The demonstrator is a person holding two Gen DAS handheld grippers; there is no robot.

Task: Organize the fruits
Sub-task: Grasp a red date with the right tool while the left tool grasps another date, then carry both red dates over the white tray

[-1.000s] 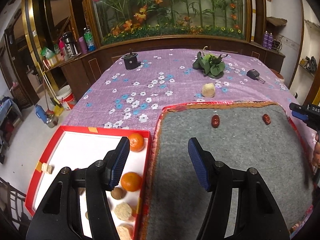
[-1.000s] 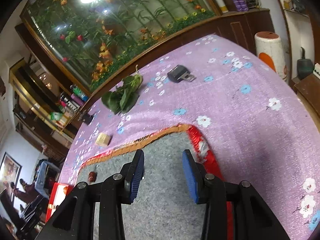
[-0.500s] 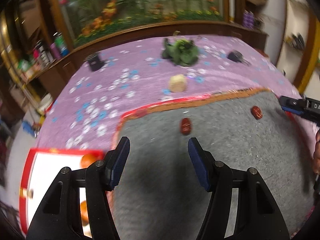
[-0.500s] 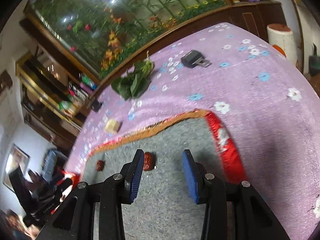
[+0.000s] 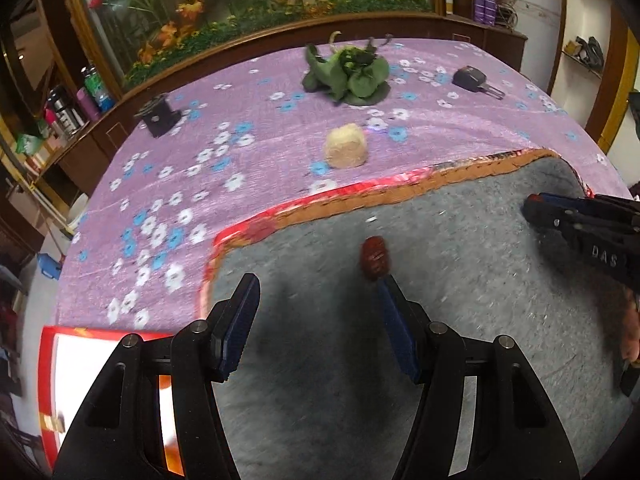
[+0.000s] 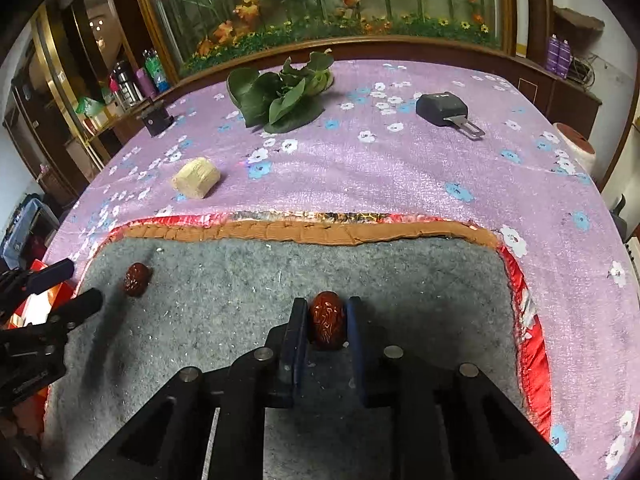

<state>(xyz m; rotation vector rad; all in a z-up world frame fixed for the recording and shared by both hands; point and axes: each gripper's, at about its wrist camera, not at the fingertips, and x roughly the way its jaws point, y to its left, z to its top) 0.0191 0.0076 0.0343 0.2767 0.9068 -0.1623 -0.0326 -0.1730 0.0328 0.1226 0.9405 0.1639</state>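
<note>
My right gripper (image 6: 325, 312) is shut on a red date (image 6: 327, 320) just above the grey felt mat (image 6: 248, 280). It also shows at the right edge of the left wrist view (image 5: 536, 206). A second red date (image 5: 375, 258) lies on the mat (image 5: 460, 280), just ahead of the right fingertip of my open, empty left gripper (image 5: 318, 294). In the right wrist view that date (image 6: 136, 279) lies near the left gripper's fingers (image 6: 86, 304). The red-rimmed white tray (image 5: 72, 356) with an orange (image 5: 170, 444) sits at the lower left.
On the purple flowered tablecloth (image 5: 248, 132) beyond the mat lie a beige block (image 5: 346, 146), a bunch of green leaves (image 5: 348, 70), a black car key (image 5: 472, 79) and a small black holder (image 5: 159, 114). A wooden cabinet with plants stands behind.
My left gripper has swung right from the tray to the mat, up to the near date. My right gripper has turned left and closed on the other date.
</note>
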